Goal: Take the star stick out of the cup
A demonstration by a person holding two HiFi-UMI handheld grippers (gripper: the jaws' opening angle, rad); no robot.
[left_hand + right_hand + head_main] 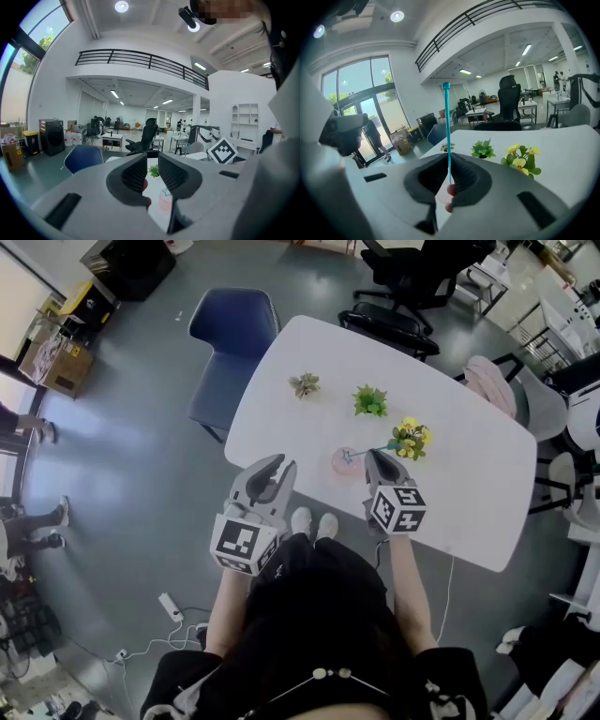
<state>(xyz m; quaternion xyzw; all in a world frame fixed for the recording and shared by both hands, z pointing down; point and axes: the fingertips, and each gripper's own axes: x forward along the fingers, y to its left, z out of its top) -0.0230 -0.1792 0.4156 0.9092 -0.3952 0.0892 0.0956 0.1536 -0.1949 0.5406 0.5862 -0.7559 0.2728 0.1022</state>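
Right gripper (449, 164) has its jaws squeezed tight on the thin blue star stick (448, 126), which pokes up from them. The star end sits right at the mouth of the pink cup (343, 462); I cannot tell if it is all the way out. The cup stands on the white table (469, 493), near the yellow flowers (411, 439) and a green plant (370, 401). Left gripper (151, 171) hangs by the table's near edge, jaws a little apart and empty.
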